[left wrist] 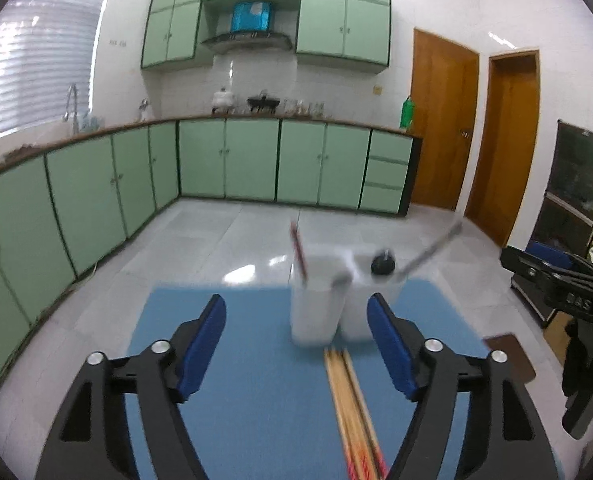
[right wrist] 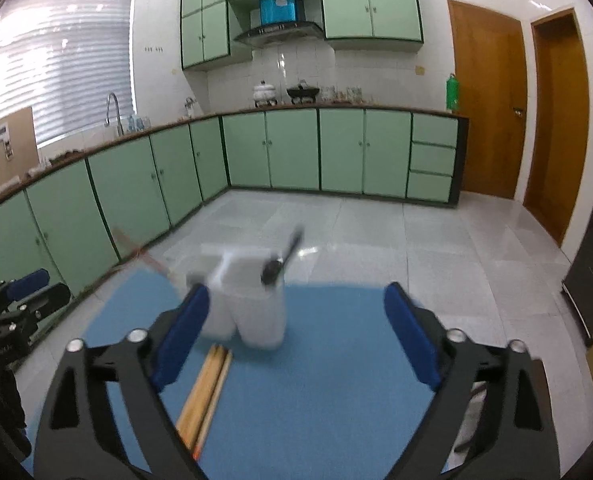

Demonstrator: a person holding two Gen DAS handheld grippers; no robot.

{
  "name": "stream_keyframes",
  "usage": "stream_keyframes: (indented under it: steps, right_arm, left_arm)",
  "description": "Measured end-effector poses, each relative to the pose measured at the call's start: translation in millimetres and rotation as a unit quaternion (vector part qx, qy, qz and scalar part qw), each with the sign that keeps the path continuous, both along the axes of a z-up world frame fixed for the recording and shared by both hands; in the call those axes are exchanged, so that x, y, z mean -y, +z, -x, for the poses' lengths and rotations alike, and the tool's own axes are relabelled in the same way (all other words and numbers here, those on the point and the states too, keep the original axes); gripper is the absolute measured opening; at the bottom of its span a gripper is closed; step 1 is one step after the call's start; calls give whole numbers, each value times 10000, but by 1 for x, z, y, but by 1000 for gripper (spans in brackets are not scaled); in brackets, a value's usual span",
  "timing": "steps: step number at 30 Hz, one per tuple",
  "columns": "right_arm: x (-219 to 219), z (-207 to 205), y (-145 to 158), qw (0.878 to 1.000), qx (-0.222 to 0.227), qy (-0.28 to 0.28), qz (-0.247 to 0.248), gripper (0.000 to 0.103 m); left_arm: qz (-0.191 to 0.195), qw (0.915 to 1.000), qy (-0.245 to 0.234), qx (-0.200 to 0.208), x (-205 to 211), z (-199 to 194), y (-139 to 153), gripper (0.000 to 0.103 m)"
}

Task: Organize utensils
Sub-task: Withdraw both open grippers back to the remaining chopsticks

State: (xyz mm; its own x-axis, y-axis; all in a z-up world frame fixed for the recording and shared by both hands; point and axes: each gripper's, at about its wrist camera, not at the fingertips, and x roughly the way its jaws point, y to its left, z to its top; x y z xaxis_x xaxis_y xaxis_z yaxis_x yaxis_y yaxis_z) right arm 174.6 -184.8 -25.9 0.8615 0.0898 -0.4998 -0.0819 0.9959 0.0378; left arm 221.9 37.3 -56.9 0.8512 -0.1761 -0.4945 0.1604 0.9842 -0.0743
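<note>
Okay, both grippers spread, empty: left gripper [left wrist: 296, 342], right gripper [right wrist: 296, 328]. I'd straddle the chopsticks [left wrist: 350, 404] mid-mat [left wrist: 232, 400], pinch centrally, then lift toward the white holder [left wrist: 316, 308].

Utensil holder [left wrist: 328, 304]: white, two compartments, smeared by motion blur in both views; edges indistinct.
Chopsticks [left wrist: 352, 412]: wooden bundle on the blue mat [left wrist: 256, 400]; near ends cut off by the bottom edge in the left view and hidden behind the gripper frame in the right view.
Red stick [left wrist: 298, 252]: blurred, kind unclear.
Black-headed utensil [right wrist: 274, 270]: blurred, type unreadable.
Countertop items [right wrist: 304, 94]: too small to identify.
</note>
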Motion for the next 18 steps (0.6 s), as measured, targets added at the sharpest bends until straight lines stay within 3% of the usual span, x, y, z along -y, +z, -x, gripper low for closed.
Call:
stream_keyframes:
  steps: [11, 18]
  right_arm:
    - [-35, 72, -108, 9943, -1048, -141, -141, 90]
    - [-73, 91, -143, 9893, -1458, 42, -96, 88]
  left_arm:
    - [-441, 9923, 241, -1129, -9, 49, -114, 75]
    - [-544, 9872, 317, -1466, -11, 60, -147, 75]
